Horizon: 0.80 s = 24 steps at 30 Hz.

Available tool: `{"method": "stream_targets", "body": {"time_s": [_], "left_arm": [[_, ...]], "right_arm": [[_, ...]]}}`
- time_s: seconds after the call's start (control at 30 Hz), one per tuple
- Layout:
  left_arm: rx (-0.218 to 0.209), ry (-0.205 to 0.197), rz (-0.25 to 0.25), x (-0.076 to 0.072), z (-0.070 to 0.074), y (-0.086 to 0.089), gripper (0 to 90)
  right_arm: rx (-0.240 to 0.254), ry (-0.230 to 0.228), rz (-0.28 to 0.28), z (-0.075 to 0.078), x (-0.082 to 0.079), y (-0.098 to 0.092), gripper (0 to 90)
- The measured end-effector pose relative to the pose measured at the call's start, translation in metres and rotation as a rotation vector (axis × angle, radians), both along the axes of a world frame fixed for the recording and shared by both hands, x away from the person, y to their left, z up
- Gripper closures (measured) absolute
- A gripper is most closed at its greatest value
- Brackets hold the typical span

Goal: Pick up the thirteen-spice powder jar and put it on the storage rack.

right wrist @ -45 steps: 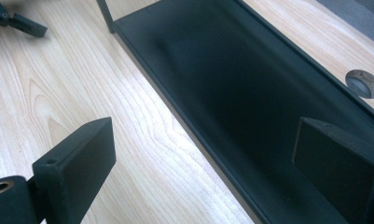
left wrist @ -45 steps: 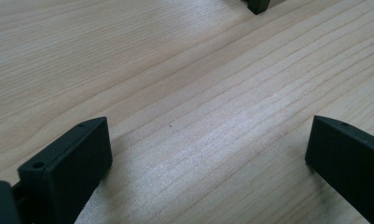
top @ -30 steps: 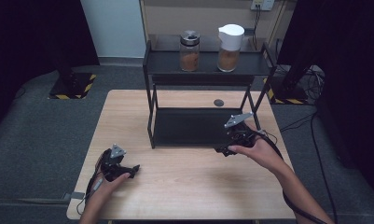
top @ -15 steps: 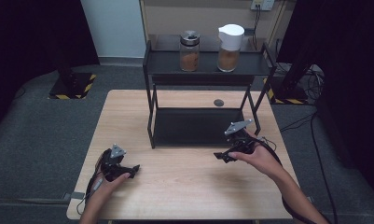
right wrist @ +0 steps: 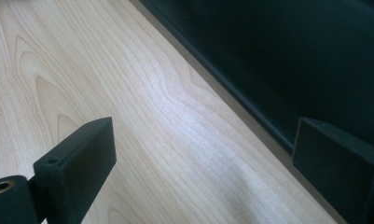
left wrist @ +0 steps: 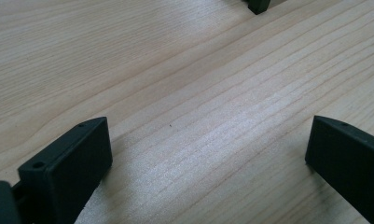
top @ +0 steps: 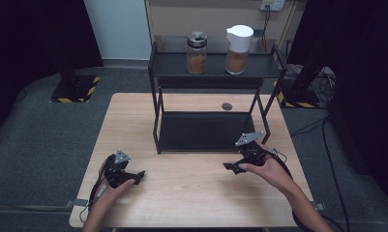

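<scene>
Grey carpet surrounds the wooden table. Black curtains hang left and right; a pale wall stands far

Readable text: none on any surface.
Jar, far left on the shelf: no legible label.
White-lidded jar, far right on the shelf: no legible label.
Signs: yellow-and-black hazard stripes on the stand base, far left on the floor.

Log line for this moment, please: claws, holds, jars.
left claw: open, empty, low over table | right claw: open, empty, before rack | two jars on top shelf
</scene>
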<state>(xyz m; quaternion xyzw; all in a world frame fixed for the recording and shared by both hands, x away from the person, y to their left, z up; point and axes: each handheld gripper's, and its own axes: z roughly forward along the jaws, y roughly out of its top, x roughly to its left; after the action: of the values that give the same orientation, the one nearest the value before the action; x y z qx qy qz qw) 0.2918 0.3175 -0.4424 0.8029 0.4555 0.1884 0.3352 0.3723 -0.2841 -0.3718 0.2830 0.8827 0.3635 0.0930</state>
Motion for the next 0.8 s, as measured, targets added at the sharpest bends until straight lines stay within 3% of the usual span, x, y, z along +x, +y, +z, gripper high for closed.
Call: {"method": "stream_targets", "body": {"time_s": [0.33,0.8], "left_arm": [[0.000,0.000,0.001,0.000,0.000,0.000,0.0],[0.001,0.000,0.004,-0.001,0.000,-0.001,0.0]], "right_arm": [[0.024,-0.016,-0.020,-0.028,-0.018,-0.009,6.5],[-0.019,-0.043,0.010,-0.058,-0.042,0.003,4.6]]}}
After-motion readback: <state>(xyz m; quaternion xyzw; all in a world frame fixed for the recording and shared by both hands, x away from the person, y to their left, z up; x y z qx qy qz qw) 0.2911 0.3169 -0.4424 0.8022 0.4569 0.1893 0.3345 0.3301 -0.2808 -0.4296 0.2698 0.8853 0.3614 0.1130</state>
